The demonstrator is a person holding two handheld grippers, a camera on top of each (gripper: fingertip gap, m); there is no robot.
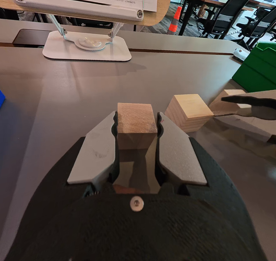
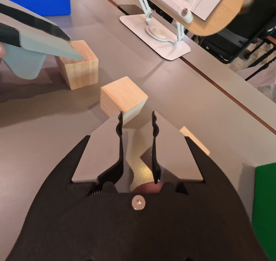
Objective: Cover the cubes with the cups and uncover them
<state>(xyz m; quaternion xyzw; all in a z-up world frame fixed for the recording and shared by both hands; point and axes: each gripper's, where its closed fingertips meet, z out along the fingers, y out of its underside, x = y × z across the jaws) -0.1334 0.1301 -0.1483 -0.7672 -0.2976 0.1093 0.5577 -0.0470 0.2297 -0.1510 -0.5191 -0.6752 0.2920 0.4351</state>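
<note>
Three pale wooden cubes stand on the grey table (image 1: 74, 97). My left gripper (image 1: 137, 112) is shut on the left cube (image 1: 136, 119), with a pad pressed on each side face. In the right wrist view this gripper (image 2: 75, 49) sits over the top of that cube (image 2: 83, 73). My right gripper (image 2: 137, 113) is open and empty, and its left fingertip (image 2: 119, 116) overlaps the near corner of the middle cube (image 2: 121, 95). The third cube (image 2: 195, 141) is partly hidden under its right finger. In the left wrist view the right gripper (image 1: 253, 109) reaches in by the third cube (image 1: 228, 100). No cup shows.
A white document stand (image 1: 86, 47) stands at the back of the table. A green box (image 1: 259, 68) is at the right, also seen in the right wrist view (image 2: 265, 209). A blue box (image 2: 37, 0) is at the left. Chairs and an orange cone (image 1: 175, 20) stand beyond the table.
</note>
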